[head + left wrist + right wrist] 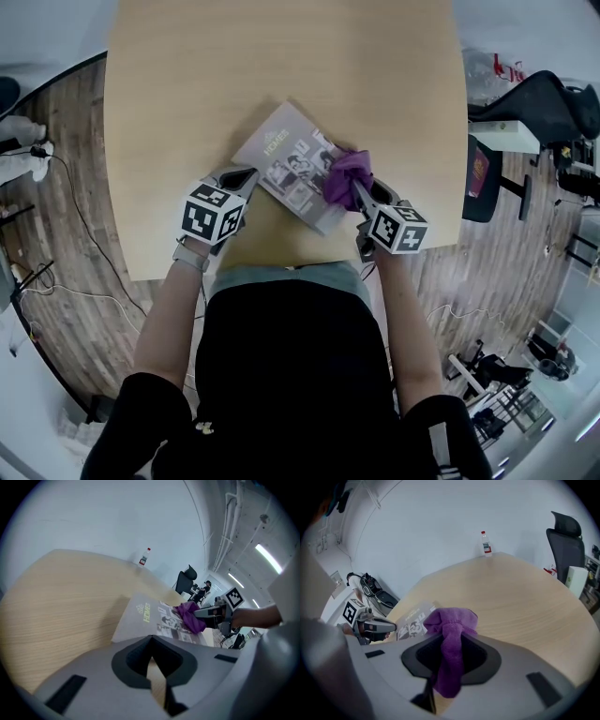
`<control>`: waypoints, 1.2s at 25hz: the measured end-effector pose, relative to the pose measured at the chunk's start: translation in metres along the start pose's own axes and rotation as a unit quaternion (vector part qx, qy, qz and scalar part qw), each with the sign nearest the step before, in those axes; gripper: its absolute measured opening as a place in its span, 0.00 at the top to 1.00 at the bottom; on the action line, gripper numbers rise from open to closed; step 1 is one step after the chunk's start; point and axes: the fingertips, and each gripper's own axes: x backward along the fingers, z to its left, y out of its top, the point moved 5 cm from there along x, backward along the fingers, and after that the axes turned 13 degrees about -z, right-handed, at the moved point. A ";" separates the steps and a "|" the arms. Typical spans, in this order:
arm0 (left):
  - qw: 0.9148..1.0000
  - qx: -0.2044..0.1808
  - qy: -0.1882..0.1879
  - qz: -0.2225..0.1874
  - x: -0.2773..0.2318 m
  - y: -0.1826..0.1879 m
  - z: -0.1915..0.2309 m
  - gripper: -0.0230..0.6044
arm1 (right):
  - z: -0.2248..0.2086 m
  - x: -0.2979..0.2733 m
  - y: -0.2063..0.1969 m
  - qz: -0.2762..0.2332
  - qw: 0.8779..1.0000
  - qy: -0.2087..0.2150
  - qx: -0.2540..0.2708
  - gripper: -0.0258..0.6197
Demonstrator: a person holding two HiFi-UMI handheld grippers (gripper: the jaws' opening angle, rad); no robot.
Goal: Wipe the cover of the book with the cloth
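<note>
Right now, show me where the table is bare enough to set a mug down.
Bare: the far half of the table, from the book out to the bottle; also the strips left of the book and right of the cloth. Crowded: the near edge, where the left gripper, right gripper, book and cloth meet.

The cloth (345, 175) is soft, fuzzy fabric, the book (281, 150) has a smooth paper cover, and the table (187, 94) is matt wood.

We are counting one book (291, 164), one purple cloth (345, 176) and one table (187, 94). We are logging two grippers: the left gripper (247, 172) and the right gripper (358, 190). In the right gripper view we are noting one bottle (486, 543) and one black office chair (566, 538).
</note>
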 end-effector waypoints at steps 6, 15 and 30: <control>1.000 0.004 0.001 -0.008 0.001 0.000 -0.001 0.93 | 0.018 -0.025 0.013 0.001 1.000 0.017 0.018 0.80; 1.000 0.001 -0.003 -0.010 0.001 0.000 -0.001 0.93 | 0.037 -0.057 0.028 0.002 0.999 0.031 0.028 0.80; 1.000 0.006 0.005 -0.026 0.001 -0.001 -0.002 0.93 | 0.077 -0.113 0.055 0.011 0.997 0.061 0.052 0.80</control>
